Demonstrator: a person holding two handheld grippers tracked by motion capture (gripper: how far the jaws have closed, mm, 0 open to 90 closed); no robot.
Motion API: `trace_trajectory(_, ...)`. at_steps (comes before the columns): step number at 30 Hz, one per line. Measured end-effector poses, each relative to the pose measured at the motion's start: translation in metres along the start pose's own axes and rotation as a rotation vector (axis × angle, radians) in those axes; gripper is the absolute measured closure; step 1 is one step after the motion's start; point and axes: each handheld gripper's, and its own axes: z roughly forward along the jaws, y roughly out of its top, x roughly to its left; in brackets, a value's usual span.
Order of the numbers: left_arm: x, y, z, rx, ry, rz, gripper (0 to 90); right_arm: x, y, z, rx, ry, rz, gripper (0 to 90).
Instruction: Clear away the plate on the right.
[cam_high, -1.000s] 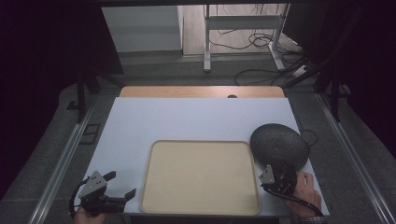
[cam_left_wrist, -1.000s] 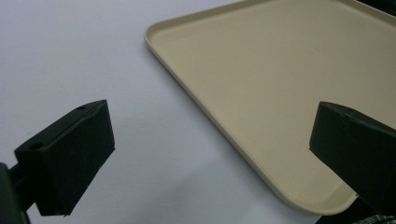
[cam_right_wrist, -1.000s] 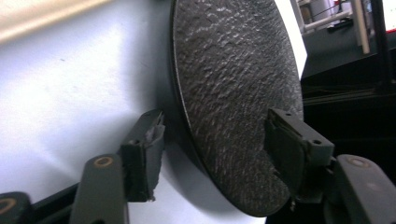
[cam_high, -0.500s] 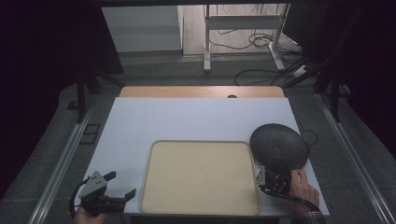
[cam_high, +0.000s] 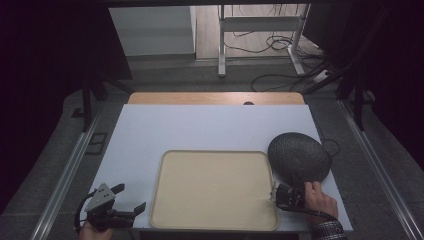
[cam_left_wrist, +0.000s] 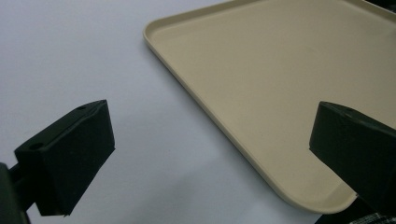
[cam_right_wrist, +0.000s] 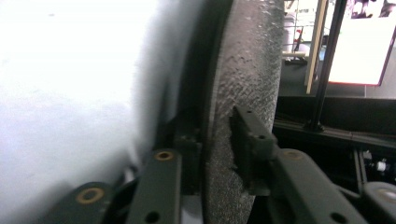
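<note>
Though my right gripper (cam_high: 286, 196) is half-hidden under the dark textured round plate (cam_high: 299, 159), its jaws have just been closing and now clamp the rim; my left gripper (cam_left_wrist: 210, 154) gapes wide, holding nothing.

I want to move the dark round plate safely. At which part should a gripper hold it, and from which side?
Grip the dark plate at its thin near rim, coming from the person's side. The rim is narrow enough for the jaws; the right gripper is already closed across it there.

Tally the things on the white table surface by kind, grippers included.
Beige tray: 1
Dark textured round plate: 1
Grippers: 2, left gripper open beside the tray, right gripper clamped on the plate's rim
Total: 4
</note>
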Motion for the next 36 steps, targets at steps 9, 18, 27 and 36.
trace_trajectory(9, 0.0, 0.0, 0.0, 0.004, -0.001, 0.002, 0.0, -0.003, 0.002, -0.005, -0.004, -0.043, -0.013, 84.9)
trace_trajectory(18, 0.001, 0.0, 0.0, 0.004, -0.001, 0.002, 0.0, -0.007, 0.002, -0.007, 0.003, -0.035, 0.006, 85.0)
trace_trajectory(27, 0.001, 0.0, 0.0, 0.004, -0.001, 0.001, 0.0, -0.011, 0.001, -0.011, -0.006, -0.046, 0.022, 84.6)
trace_trajectory(36, 0.001, 0.0, 0.0, 0.004, 0.002, -0.001, 0.0, -0.014, 0.003, -0.019, -0.031, -0.084, 0.018, 84.4)
